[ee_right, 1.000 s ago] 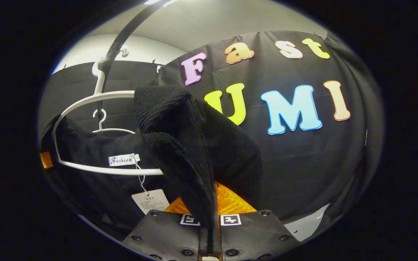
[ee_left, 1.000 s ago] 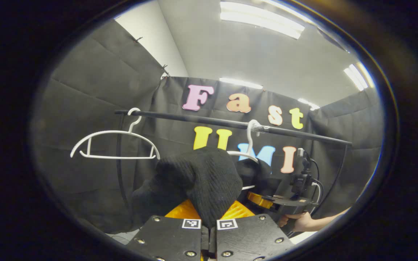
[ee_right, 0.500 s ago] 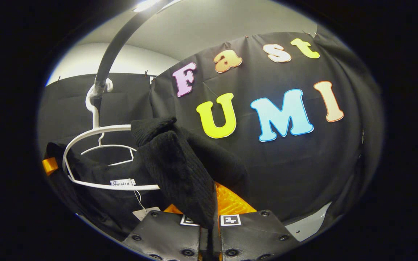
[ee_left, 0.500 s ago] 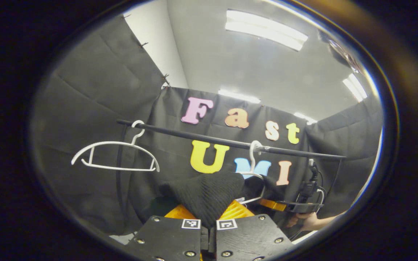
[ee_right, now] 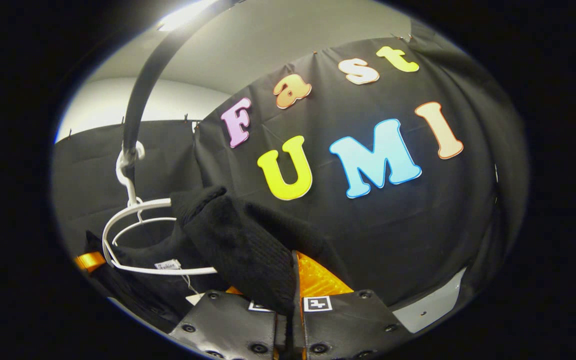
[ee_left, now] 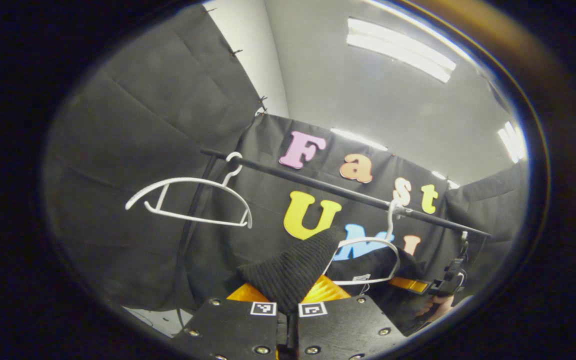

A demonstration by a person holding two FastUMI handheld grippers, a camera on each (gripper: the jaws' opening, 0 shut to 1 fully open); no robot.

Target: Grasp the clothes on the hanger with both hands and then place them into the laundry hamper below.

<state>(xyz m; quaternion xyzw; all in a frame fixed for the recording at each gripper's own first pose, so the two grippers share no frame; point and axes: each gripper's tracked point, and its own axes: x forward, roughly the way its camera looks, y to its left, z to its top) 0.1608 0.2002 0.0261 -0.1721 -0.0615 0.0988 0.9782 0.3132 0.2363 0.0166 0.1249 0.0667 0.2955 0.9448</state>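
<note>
Jaws are clamped on both sides: the left gripper (ee_left: 288, 312) has its two fingers pinched on a fold of the black knit garment (ee_left: 288, 272), and the right gripper (ee_right: 290, 312) is squeezed onto another fold of it (ee_right: 238, 250). That garment hangs partly draped over the white hanger (ee_right: 143, 240) on the black rail (ee_left: 318, 185), with its neck label showing inside the hanger's loop. To finish this step well, I'd say both hands should draw the knit off the hanger's ends together, evenly, keeping the grip firm so the stretchy fabric doesn't slip or drag the hanger off the rail. The count: two grippers, one garment, one rail, two white hangers, the second one bare (ee_left: 193, 202) further along the rail. A hand (ee_left: 435, 305), dim at the edge, seems to hold the far gripper.
</note>
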